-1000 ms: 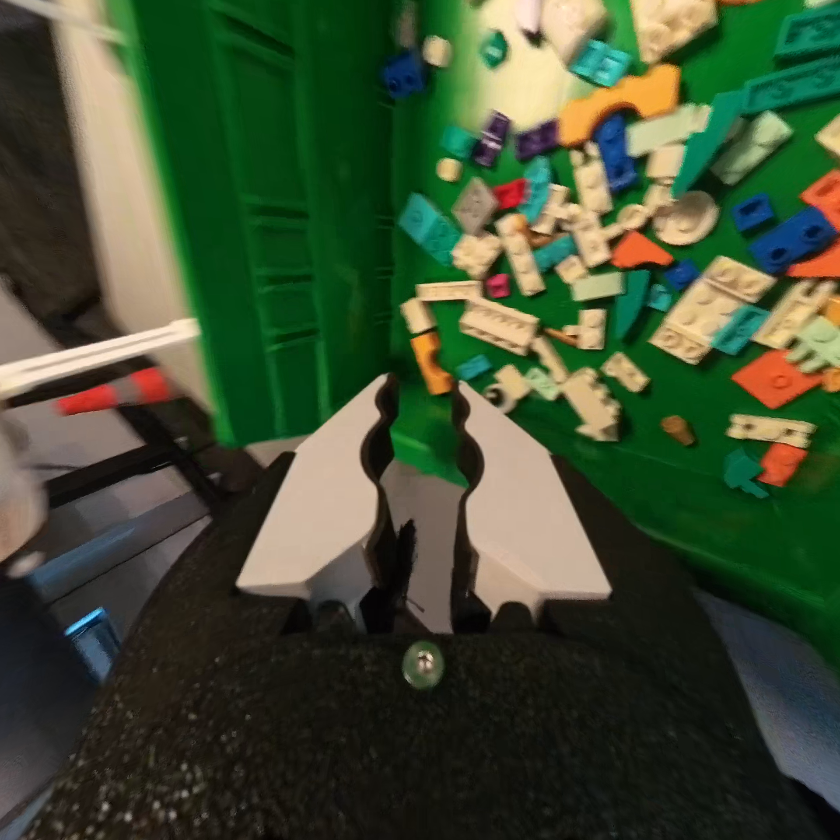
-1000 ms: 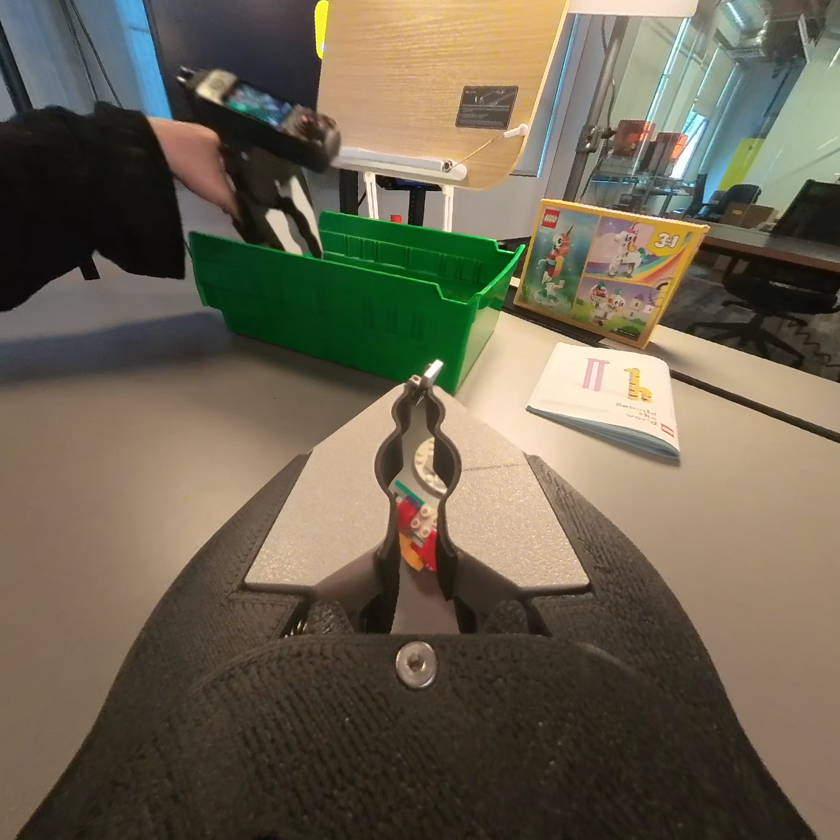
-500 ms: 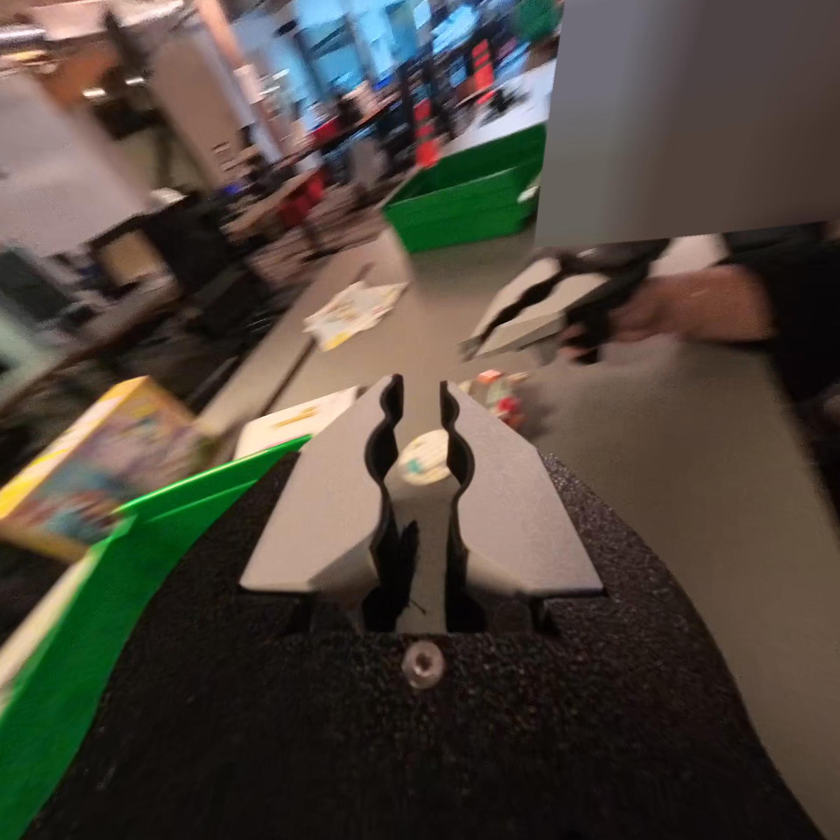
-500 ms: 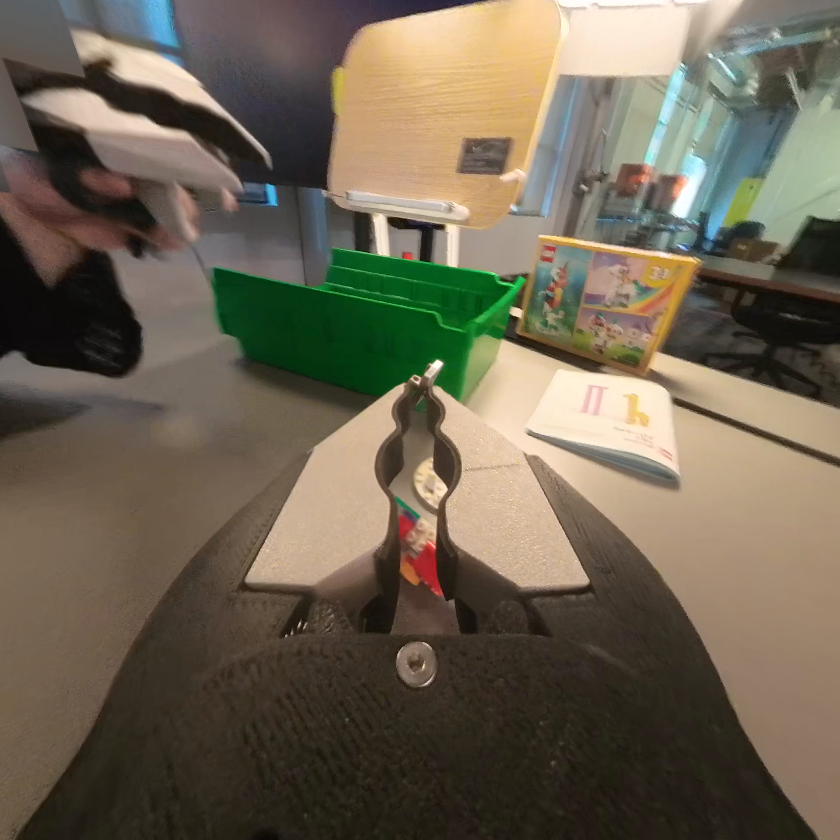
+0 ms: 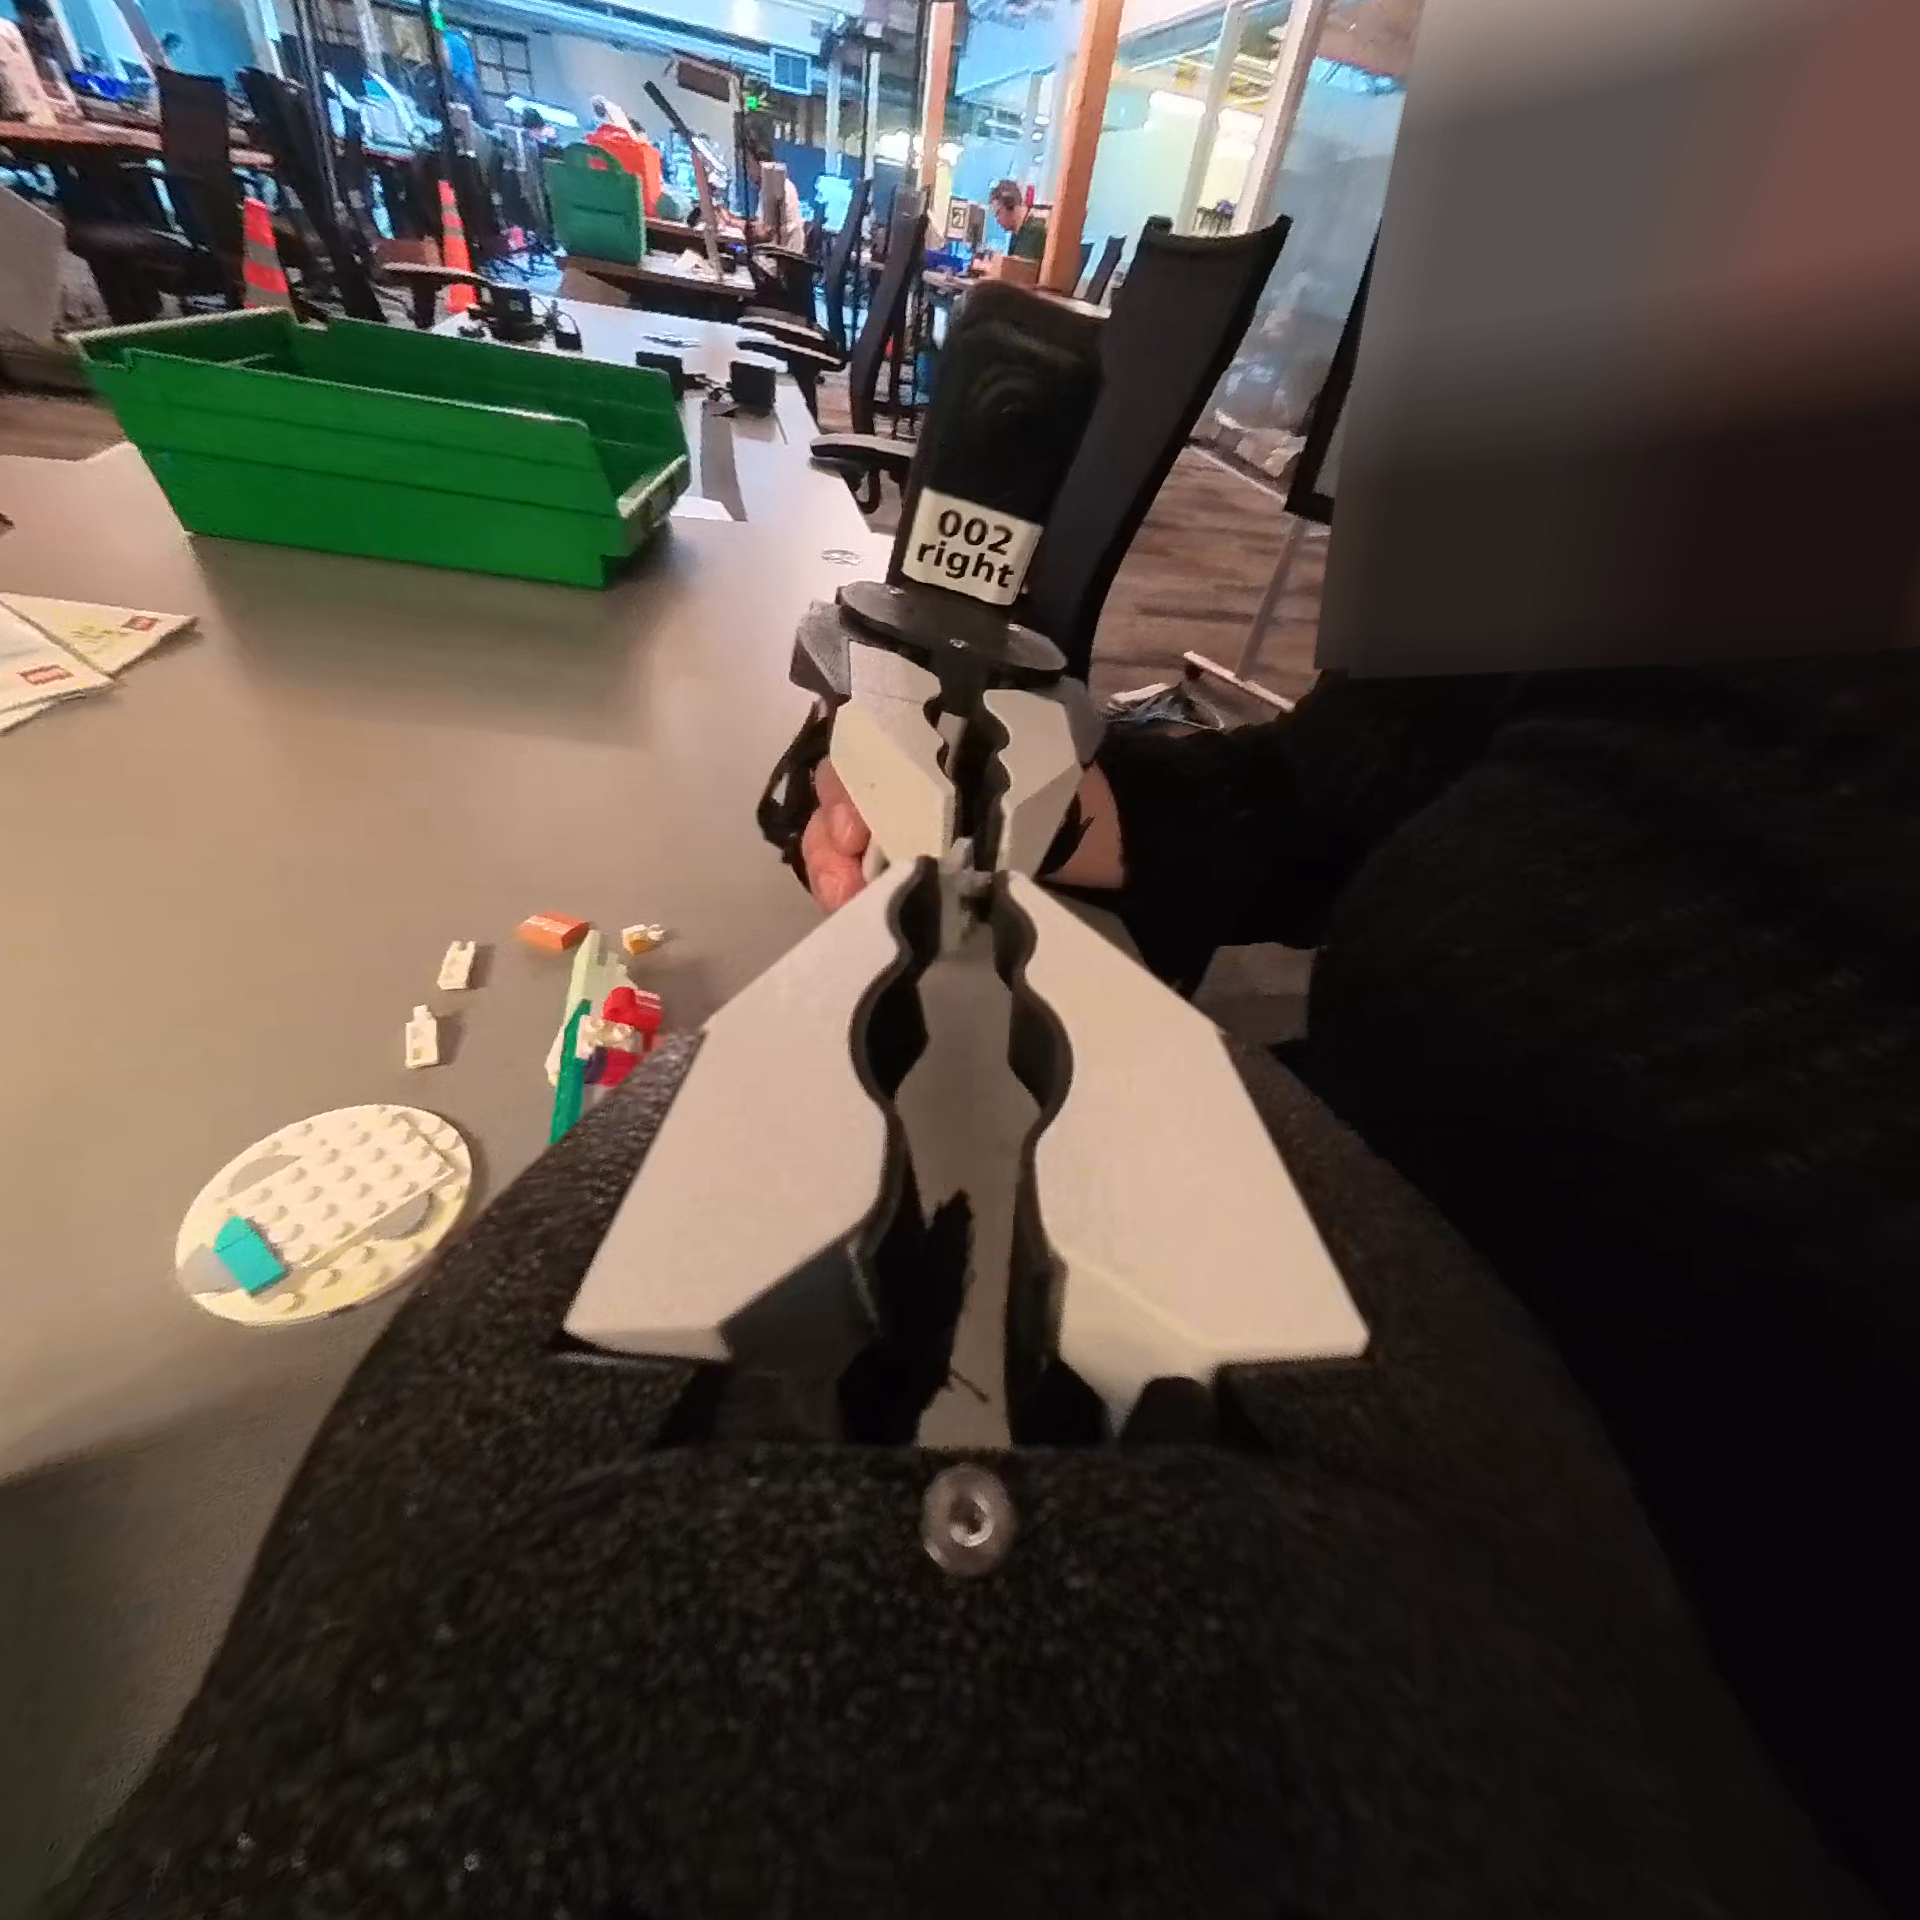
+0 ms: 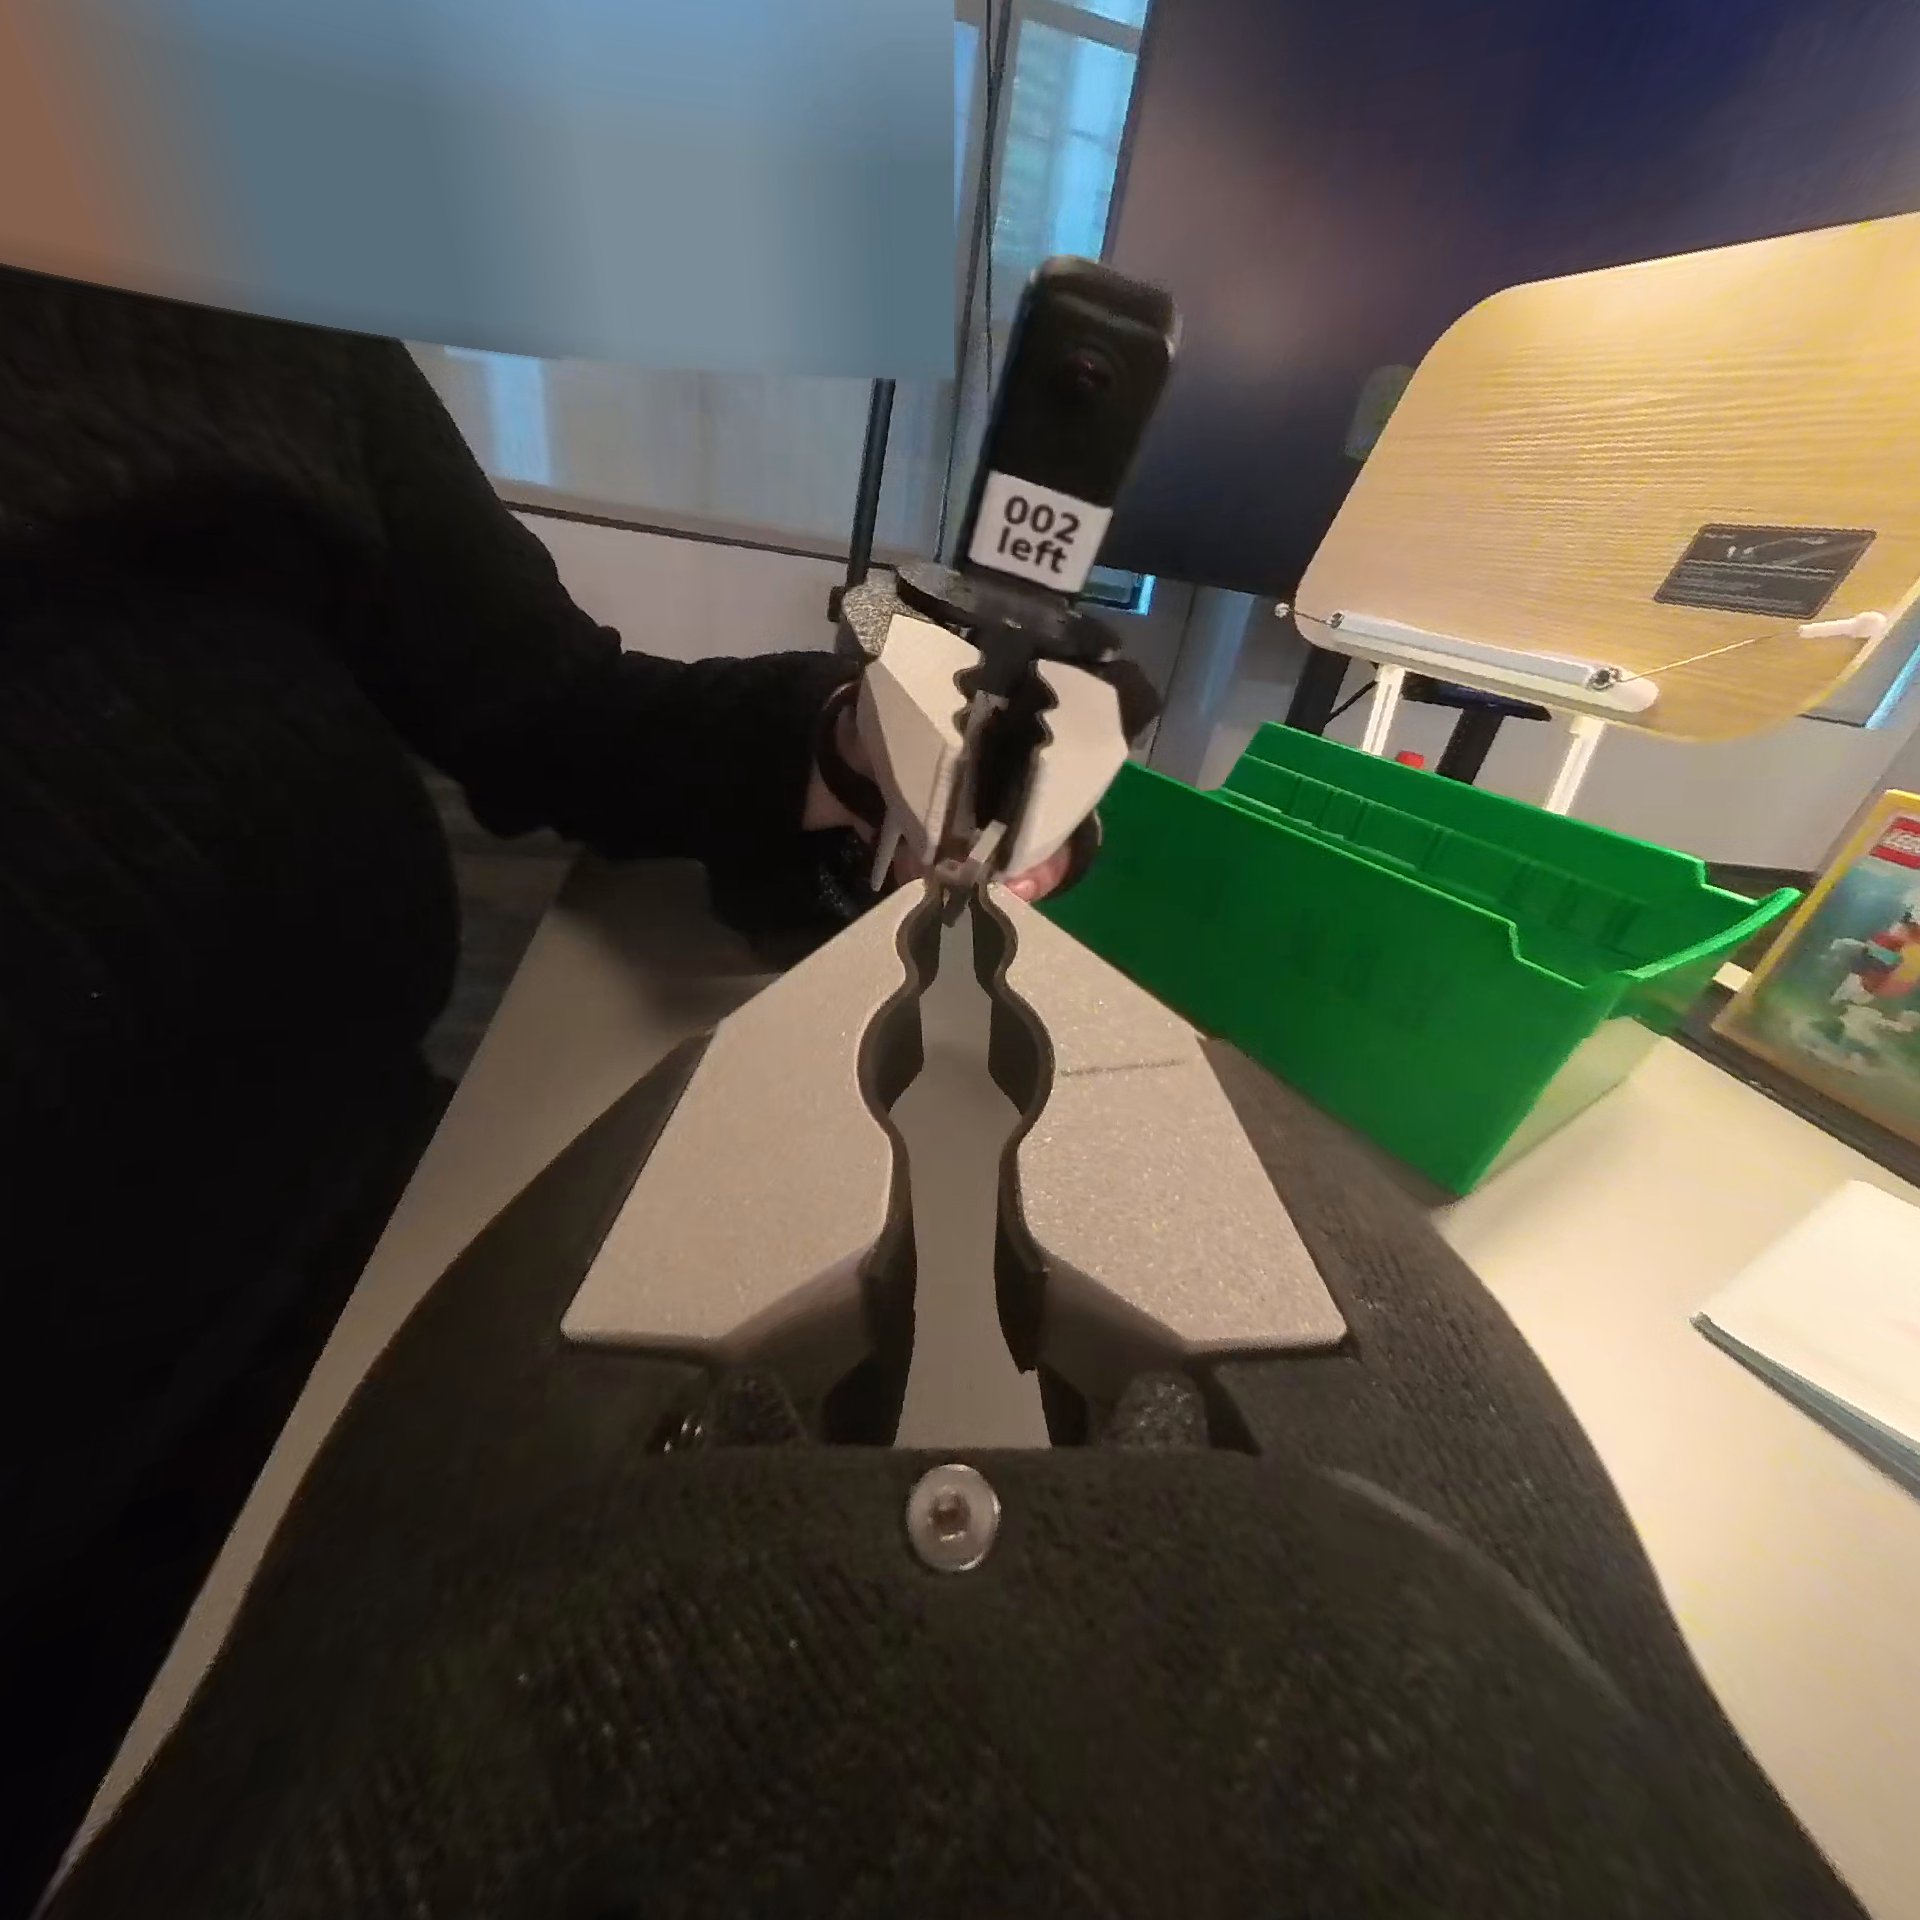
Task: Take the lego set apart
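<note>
My two grippers meet tip to tip above the grey table. My right gripper [image 6: 951, 888] is shut on a small grey lego piece [image 6: 961, 862]. My left gripper [image 5: 961, 883] has its jaws narrowed around the same piece [image 5: 966, 891]; I cannot tell whether they press on it. Each gripper also shows head-on in the other's view, the right [image 5: 971, 852] and the left [image 6: 971, 831]. On the table lie a round white plate [image 5: 324, 1210] with a teal brick [image 5: 249, 1252], a red, white and green lego cluster [image 5: 608, 1023] and an orange piece [image 5: 554, 928].
Small white pieces [image 5: 421, 1036] lie beside the cluster. A green bin [image 6: 1455, 966] stands right of my right gripper, next to a lego box [image 6: 1849, 935] and a booklet [image 6: 1818, 1340]. Another green bin [image 5: 416, 457] and booklets [image 5: 62, 644] lie farther off. Black sleeves fill both sides. Only a small space, under 4 cm, lies between the two pairs of fingers. Left tips and right tips are each some 20 cm from the round white plate [image 5: 324, 1210].
My left gripper has swung from over the green bin back to the right gripper and its jaws have narrowed. My right gripper has lifted and turned to face it, still holding the small piece.
</note>
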The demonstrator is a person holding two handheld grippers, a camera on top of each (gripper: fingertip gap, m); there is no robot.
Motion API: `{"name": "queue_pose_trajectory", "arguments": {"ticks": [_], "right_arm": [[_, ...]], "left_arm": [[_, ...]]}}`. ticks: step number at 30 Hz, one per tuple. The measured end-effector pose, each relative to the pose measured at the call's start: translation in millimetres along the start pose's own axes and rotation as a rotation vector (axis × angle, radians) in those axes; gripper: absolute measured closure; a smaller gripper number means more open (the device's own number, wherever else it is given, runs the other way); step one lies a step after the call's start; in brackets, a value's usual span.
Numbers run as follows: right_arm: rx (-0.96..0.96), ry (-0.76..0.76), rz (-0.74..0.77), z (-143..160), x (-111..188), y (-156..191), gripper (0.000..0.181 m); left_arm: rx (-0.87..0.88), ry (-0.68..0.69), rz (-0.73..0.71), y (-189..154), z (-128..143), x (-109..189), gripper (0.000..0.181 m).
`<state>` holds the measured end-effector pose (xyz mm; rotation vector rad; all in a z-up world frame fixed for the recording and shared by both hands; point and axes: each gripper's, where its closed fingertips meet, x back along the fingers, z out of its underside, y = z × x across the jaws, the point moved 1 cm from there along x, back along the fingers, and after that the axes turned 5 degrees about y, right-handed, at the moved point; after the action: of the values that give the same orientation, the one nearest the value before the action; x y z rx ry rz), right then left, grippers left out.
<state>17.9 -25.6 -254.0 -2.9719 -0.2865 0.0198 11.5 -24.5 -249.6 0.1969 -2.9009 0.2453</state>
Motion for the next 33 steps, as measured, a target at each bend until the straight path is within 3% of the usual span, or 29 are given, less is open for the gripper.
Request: {"name": "queue_pose_trajectory", "arguments": {"ticks": [4,7,11,14,17,21,26,30,33], "right_arm": [[-0.007,0.012,0.013,3.3,-2.9,-1.4,0.177],[-0.014,0.036,0.095,8.0,-1.6,-14.5,0.173],[-0.037,0.040,0.129,8.3,0.7,-21.7,0.174],[-0.035,0.051,0.137,9.9,0.0,-22.5,0.175],[-0.031,0.068,0.144,12.6,-1.4,-22.9,0.176],[-0.038,0.073,0.160,13.8,-1.2,-25.9,0.177],[-0.051,0.073,0.179,14.9,0.1,-30.0,0.178],[-0.052,0.074,0.189,14.9,1.0,-31.8,0.178],[-0.055,0.072,0.197,14.7,1.8,-33.4,0.178]], "left_arm": [[0.027,0.022,0.039,-0.1,2.7,4.5,0.178],[-0.031,-0.034,-0.047,11.4,-12.1,20.9,0.178],[-0.206,-0.181,-0.380,44.3,-51.1,77.1,0.178],[-0.347,-0.336,-0.705,64.0,-82.1,141.3,0.178],[-0.412,-0.391,-0.997,81.2,-92.0,206.4,0.178],[-0.432,-0.236,-1.310,116.5,-65.3,275.1,0.178],[-0.364,-0.027,-1.557,157.9,-3.6,328.9,0.178],[-0.256,0.109,-1.499,180.1,37.3,328.7,0.177],[-0.120,0.289,-1.396,192.3,68.6,321.3,0.177]]}}
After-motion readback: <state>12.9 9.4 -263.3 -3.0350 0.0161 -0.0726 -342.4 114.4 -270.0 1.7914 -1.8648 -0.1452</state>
